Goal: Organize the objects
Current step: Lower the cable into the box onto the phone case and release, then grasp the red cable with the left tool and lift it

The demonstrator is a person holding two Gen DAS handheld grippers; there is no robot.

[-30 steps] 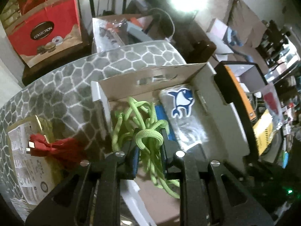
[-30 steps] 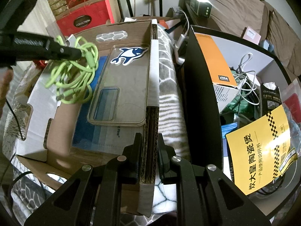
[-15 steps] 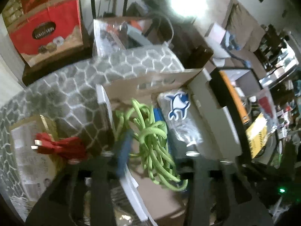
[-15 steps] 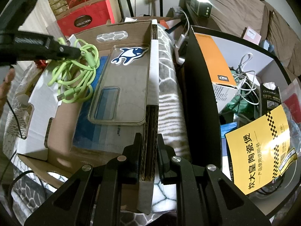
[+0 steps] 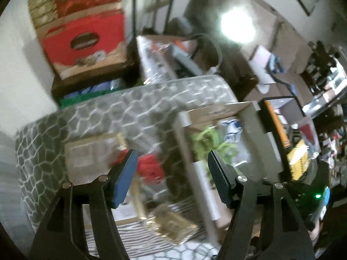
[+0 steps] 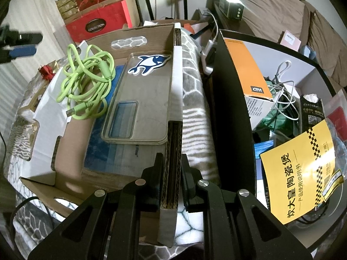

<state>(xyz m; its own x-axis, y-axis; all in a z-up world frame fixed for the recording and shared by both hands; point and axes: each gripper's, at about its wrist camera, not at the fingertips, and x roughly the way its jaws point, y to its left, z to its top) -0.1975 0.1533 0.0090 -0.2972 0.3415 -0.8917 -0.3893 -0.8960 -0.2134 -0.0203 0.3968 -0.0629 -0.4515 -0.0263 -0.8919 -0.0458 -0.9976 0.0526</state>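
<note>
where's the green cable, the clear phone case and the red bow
green cable (image 6: 86, 82), right wrist view, on the tangled loops in the box.
clear phone case (image 6: 141, 99), right wrist view, on its flat back.
red bow (image 6: 46, 72), right wrist view, on its centre.

A soft gray cover with a white stone pattern carries the things. An open cardboard box sits right on it, under the right gripper's tips. A gold packet with a red thing on it lies on the cover too, beyond the box's far side.
</note>
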